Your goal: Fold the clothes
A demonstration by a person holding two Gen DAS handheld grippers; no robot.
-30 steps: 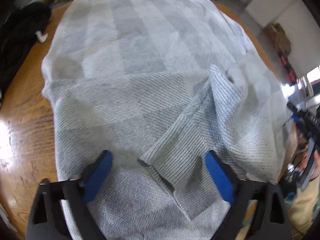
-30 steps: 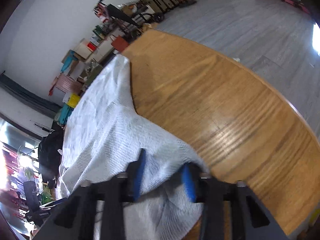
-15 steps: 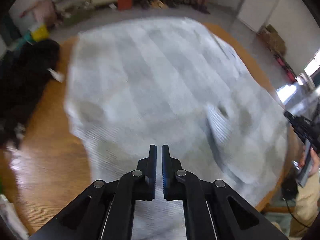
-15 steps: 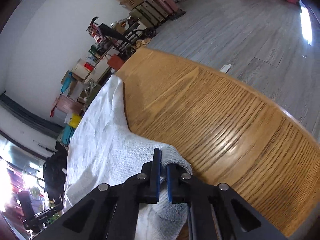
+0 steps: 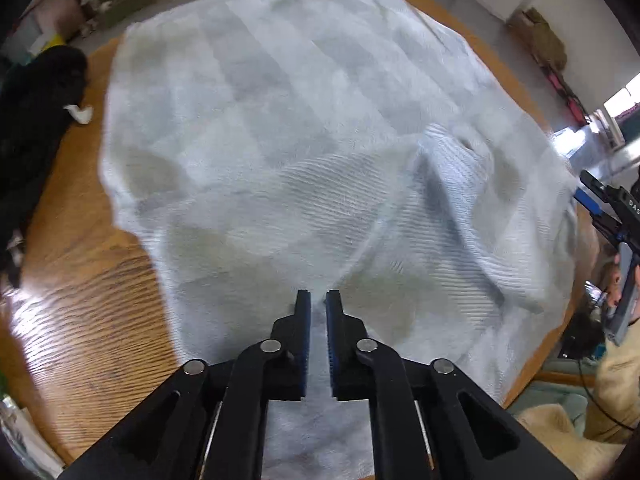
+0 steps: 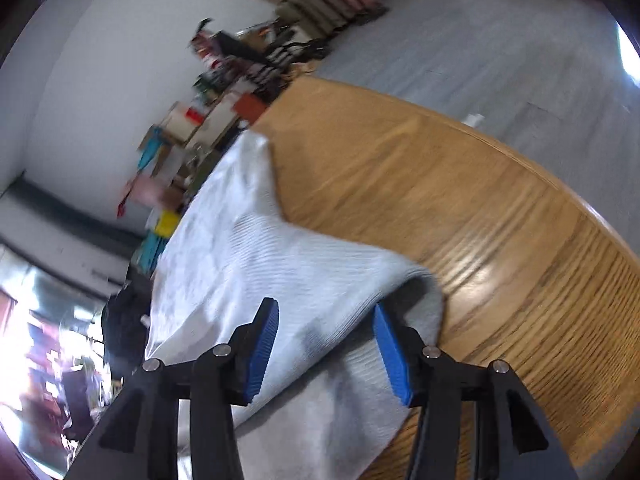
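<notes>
A pale grey knit sweater [image 5: 300, 120] lies spread over the round wooden table [image 5: 80, 280], one sleeve [image 5: 460, 208] folded across its body. My left gripper [image 5: 318, 300] points steeply down over the near part of it. Its jaws are opening and stand a narrow gap apart; cloth shows through the gap and a raised crease runs from the tips toward the sleeve. My right gripper [image 6: 326, 312] is at the sweater's [image 6: 248, 264] right edge on the table [image 6: 480, 220], jaws opening. A lifted fold of the hem lies between the blue pads [image 6: 390, 356], which do not press it.
A black garment [image 5: 32, 120] lies heaped at the table's left side, also seen as a dark heap [image 6: 120, 324] in the right wrist view. The right gripper [image 5: 596, 200] and a hand [image 5: 612, 280] show at the right edge. Boxes and clutter line the far wall.
Both grippers closed fully half a second ago and have since parted: the left to a narrow gap, the right widely, with the hem fold loose between its pads.
</notes>
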